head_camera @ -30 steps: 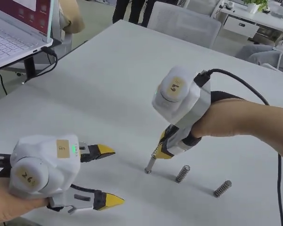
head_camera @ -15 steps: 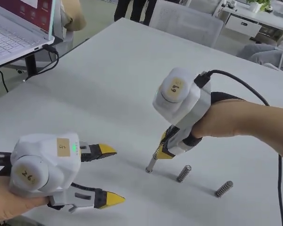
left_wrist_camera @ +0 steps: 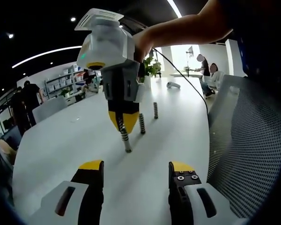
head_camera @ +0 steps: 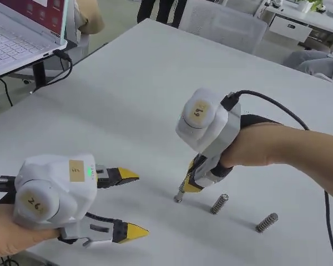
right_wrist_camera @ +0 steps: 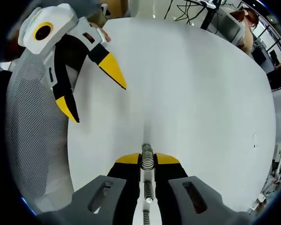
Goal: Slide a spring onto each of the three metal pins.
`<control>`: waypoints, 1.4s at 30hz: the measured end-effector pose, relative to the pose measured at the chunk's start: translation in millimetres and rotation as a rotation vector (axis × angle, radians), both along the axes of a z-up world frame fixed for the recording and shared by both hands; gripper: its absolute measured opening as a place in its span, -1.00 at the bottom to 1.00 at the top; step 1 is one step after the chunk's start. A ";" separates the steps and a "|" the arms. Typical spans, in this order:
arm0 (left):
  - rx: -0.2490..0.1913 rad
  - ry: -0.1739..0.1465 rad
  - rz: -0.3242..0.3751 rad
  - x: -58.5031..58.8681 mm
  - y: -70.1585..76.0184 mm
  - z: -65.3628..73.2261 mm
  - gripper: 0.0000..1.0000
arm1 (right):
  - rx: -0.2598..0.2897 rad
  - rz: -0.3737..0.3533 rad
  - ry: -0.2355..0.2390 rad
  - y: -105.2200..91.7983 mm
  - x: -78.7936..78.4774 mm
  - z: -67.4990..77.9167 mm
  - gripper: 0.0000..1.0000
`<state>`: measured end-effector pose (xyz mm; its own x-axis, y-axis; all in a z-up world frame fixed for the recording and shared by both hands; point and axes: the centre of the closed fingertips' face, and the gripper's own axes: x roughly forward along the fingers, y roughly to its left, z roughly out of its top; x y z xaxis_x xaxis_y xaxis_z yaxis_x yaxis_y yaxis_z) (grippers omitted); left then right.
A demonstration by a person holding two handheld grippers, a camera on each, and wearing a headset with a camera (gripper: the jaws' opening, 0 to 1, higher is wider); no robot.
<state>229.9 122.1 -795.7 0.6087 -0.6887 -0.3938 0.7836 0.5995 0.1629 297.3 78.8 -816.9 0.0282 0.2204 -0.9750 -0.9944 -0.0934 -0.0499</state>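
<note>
My right gripper (head_camera: 191,184) is shut on a spring (head_camera: 185,178) that sits over the top of a thin metal pin (head_camera: 179,196) standing tilted on the white table (head_camera: 127,100). The pin's lower end is bare. In the right gripper view the spring (right_wrist_camera: 147,160) lies between the closed yellow tips of that gripper (right_wrist_camera: 147,159). Two more pins, each wearing a spring, stand to the right (head_camera: 219,204) (head_camera: 266,222). My left gripper (head_camera: 130,203) hovers open and holding nothing, left of the pin. Its tips (left_wrist_camera: 136,166) face the right gripper (left_wrist_camera: 124,121).
An open laptop (head_camera: 22,33) with a black cable (head_camera: 64,61) sits beyond the table's far left corner. A grey mesh chair (head_camera: 222,25) stands at the far side. The left gripper (right_wrist_camera: 99,103) is close on the left in the right gripper view.
My right gripper has sunk slightly along the pin with the spring and tilted a little. The left gripper has stayed open in place; the head camera has shifted.
</note>
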 end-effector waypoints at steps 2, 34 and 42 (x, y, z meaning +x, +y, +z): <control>-0.001 0.001 0.001 0.3 0.1 -0.1 0.02 | -0.006 -0.002 0.001 -0.9 -0.2 -3.6 -0.83; 0.007 0.004 0.006 1.9 2.6 -3.5 0.01 | -0.015 -0.034 -0.004 -5.3 3.9 -31.9 -0.77; 0.010 0.010 0.001 0.3 1.2 -4.7 0.01 | 0.034 -0.069 0.004 -5.8 5.2 -27.1 -0.68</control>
